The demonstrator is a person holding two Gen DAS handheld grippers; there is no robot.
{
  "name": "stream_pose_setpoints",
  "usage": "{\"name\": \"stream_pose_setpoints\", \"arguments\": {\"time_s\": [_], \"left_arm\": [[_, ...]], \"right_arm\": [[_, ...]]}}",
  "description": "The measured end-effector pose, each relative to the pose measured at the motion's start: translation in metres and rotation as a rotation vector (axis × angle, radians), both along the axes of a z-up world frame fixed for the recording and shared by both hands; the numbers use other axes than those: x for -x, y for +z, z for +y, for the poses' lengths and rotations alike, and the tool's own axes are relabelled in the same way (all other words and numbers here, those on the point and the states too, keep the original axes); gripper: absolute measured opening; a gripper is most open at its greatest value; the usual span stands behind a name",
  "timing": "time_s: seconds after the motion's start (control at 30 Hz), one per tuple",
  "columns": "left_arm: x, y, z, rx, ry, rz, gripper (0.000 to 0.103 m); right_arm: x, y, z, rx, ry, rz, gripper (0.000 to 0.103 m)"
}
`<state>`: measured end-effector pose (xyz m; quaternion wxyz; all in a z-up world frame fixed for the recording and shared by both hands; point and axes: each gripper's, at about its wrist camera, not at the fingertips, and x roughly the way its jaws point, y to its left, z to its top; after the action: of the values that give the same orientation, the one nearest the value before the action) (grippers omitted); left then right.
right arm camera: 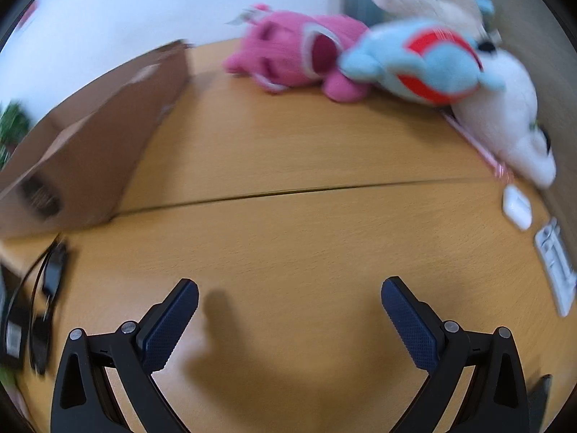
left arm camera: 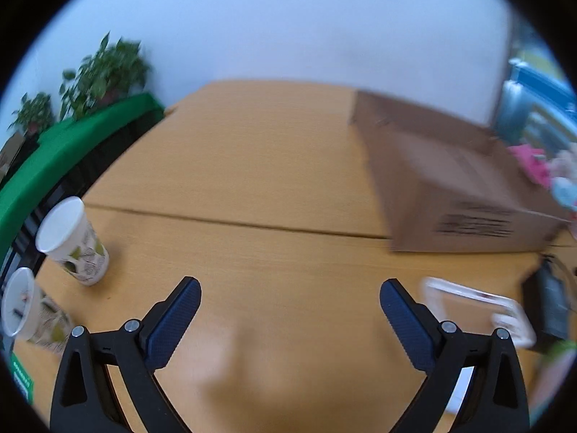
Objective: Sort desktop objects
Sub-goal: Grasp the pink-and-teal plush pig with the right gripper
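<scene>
My left gripper (left arm camera: 290,288) is open above bare wooden desk, nothing between its blue pads. Two patterned paper cups (left arm camera: 74,241) (left arm camera: 27,312) stand to its left. A white-framed flat object (left arm camera: 479,306) lies just to its right. My right gripper (right arm camera: 290,288) is also open over bare desk. Beyond it lie a pink plush toy (right arm camera: 288,52), a blue-and-red plush (right arm camera: 425,65) and a white plush (right arm camera: 505,122). A white earbud case (right arm camera: 517,205) and a white strip-shaped item (right arm camera: 555,267) sit at the right. Both views are motion-blurred.
A brown cardboard box (left arm camera: 447,180) (right arm camera: 83,137) stands on the wooden desk (left arm camera: 252,166) between the two views. Black devices with cables (right arm camera: 47,296) (left arm camera: 548,303) lie near it. A green-topped shelf (left arm camera: 65,148) with potted plants (left arm camera: 104,72) borders the desk's left side.
</scene>
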<state>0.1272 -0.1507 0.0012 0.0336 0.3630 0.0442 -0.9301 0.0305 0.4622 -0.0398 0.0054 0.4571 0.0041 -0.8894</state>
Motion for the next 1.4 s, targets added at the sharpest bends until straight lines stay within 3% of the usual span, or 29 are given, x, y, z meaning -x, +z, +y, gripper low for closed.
{"name": "stream_pose_setpoints", "arguments": {"time_s": [0.07, 0.17, 0.23, 0.37, 0.47, 0.57, 0.63, 0.67, 0.7, 0.73, 0.8, 0.97, 1.07, 1.17, 1.27, 1.33, 1.4], "left_arm": [[-0.038, 0.029, 0.024, -0.015, -0.077, 0.053, 0.101], [-0.084, 0.050, 0.062, -0.110, -0.260, 0.061, 0.101], [-0.108, 0.050, 0.087, -0.167, -0.387, 0.025, 0.101], [-0.130, 0.028, 0.120, -0.235, -0.495, -0.068, 0.101], [-0.137, 0.000, 0.132, -0.373, -0.532, -0.170, 0.101], [-0.148, -0.020, 0.135, -0.468, -0.536, -0.217, 0.100], [-0.150, -0.029, 0.136, -0.486, -0.519, -0.226, 0.099], [-0.150, -0.033, 0.136, -0.496, -0.507, -0.236, 0.097], [-0.147, -0.038, 0.135, -0.504, -0.493, -0.248, 0.090], [-0.145, -0.042, 0.134, -0.495, -0.474, -0.259, 0.078], [-0.138, -0.045, 0.124, -0.494, -0.440, -0.269, 0.076], [-0.130, -0.024, 0.086, -0.406, -0.356, -0.217, 0.074], [-0.124, -0.028, 0.083, -0.370, -0.382, -0.219, 0.075], [-0.112, -0.035, 0.079, -0.426, -0.413, -0.200, 0.079], [-0.102, -0.040, 0.078, -0.448, -0.433, -0.204, 0.076], [-0.102, -0.041, 0.082, -0.462, -0.492, -0.208, 0.050], [-0.104, -0.038, 0.086, -0.439, -0.550, -0.219, 0.048]], "right_arm": [[-0.031, 0.020, -0.030, -0.071, 0.109, 0.075, 0.103], [-0.076, 0.055, -0.074, -0.022, 0.321, 0.132, 0.103], [-0.110, 0.080, -0.108, -0.002, 0.457, 0.195, 0.103], [-0.164, 0.106, -0.164, 0.082, 0.681, 0.322, 0.103], [-0.179, 0.094, -0.209, 0.147, 0.875, 0.251, 0.103], [-0.186, 0.065, -0.246, 0.101, 0.965, 0.149, 0.103], [-0.185, 0.045, -0.258, 0.138, 0.987, 0.059, 0.103], [-0.181, 0.034, -0.263, 0.202, 0.991, 0.001, 0.103], [-0.178, 0.028, -0.264, 0.253, 0.988, -0.028, 0.102], [-0.176, 0.025, -0.266, 0.280, 0.982, -0.039, 0.102], [-0.175, 0.023, -0.268, 0.371, 0.964, -0.043, 0.102], [-0.204, 0.033, -0.279, 0.411, 1.065, -0.025, 0.101], [-0.198, 0.035, -0.266, 0.401, 0.950, 0.040, 0.102], [-0.174, 0.027, -0.257, 0.451, 0.789, 0.026, 0.103], [-0.169, 0.021, -0.266, 0.476, 0.791, 0.006, 0.103], [-0.171, 0.017, -0.273, 0.471, 0.806, -0.010, 0.102], [-0.171, 0.013, -0.278, 0.472, 0.815, -0.039, 0.102]]}}
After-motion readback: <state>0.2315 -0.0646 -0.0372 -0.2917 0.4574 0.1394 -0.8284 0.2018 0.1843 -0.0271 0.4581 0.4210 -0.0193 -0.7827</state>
